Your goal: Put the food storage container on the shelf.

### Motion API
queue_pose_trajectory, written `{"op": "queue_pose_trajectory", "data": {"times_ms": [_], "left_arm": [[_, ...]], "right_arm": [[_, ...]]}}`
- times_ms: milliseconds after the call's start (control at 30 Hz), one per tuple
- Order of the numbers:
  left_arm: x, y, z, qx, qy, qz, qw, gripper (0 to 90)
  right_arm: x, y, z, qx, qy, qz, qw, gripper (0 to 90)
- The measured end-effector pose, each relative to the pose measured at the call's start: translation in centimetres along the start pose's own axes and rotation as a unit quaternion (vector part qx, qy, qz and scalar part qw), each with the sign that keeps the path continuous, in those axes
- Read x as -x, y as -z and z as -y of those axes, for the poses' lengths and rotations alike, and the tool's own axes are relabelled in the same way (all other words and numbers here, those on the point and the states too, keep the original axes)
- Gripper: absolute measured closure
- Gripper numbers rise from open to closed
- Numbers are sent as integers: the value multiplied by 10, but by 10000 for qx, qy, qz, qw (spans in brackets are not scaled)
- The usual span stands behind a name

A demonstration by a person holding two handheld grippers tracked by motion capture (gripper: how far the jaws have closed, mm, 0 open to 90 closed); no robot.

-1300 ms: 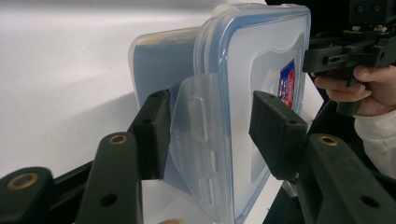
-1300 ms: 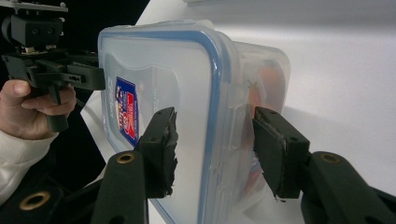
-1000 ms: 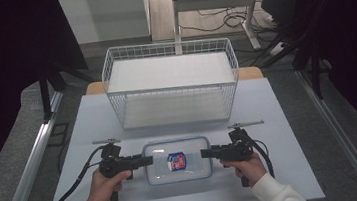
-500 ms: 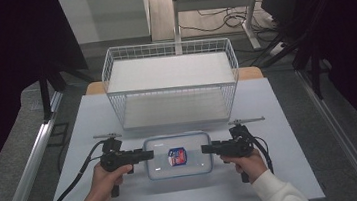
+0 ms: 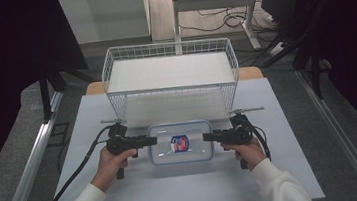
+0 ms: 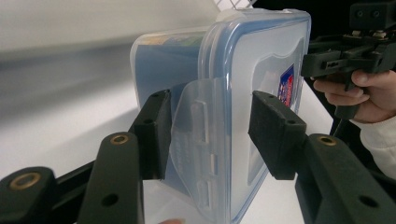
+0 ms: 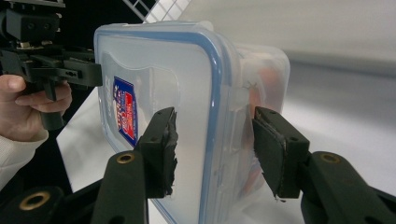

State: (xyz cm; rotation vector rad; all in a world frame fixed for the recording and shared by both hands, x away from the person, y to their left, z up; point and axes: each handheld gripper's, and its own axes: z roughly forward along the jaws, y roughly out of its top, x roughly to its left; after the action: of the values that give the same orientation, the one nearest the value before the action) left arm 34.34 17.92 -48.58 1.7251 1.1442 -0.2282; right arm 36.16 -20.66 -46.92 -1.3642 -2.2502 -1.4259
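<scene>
A clear plastic container (image 5: 181, 143) with a blue-sealed lid and a red-and-blue label lies between my two grippers, in front of the wire basket. My left gripper (image 5: 153, 140) holds its left end. In the left gripper view the pads (image 6: 156, 133) clamp that end (image 6: 219, 140) at its latch flap, one on the lid side and one on the base side. My right gripper (image 5: 205, 138) holds the opposite end the same way. In the right gripper view one pad (image 7: 161, 149) lies on the lid (image 7: 187, 93) and the other by the base.
A white wire basket (image 5: 169, 56) stands at the back of the white table (image 5: 126, 196), just beyond the container. Black cables trail from both grippers toward the front. Metal rails run along both sides of the table.
Both grippers and the container between them have moved together away from the person, toward the wire basket.
</scene>
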Motion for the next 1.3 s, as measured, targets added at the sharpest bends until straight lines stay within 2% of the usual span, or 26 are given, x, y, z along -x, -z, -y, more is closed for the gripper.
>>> {"op": "queue_pose_trajectory", "data": {"times_ms": [267,467,633,733,800,1033,1300], "left_arm": [[-16,-4,-21,91,-95,48,9999,501],[-29,-9,-34,186,-66,65,9998,501],[-37,-18,-34,202,53,47,9998,502],[-41,-21,-34,222,43,55,9997,503],[-42,-22,-35,253,87,47,9996,504],[-47,-26,-37,393,365,-23,9986,501],[-52,-31,-37,523,483,-17,9975,498]], "right_arm": [[9,-8,-21,91,68,61,9999,503],[16,-16,-34,147,103,76,9998,503],[27,-23,-38,135,62,116,9998,501],[32,-26,-38,132,49,123,9998,500],[35,-27,-38,182,-31,101,9998,500],[41,-32,-41,291,-220,156,9992,491],[43,-37,-40,438,-355,291,9980,472]]}}
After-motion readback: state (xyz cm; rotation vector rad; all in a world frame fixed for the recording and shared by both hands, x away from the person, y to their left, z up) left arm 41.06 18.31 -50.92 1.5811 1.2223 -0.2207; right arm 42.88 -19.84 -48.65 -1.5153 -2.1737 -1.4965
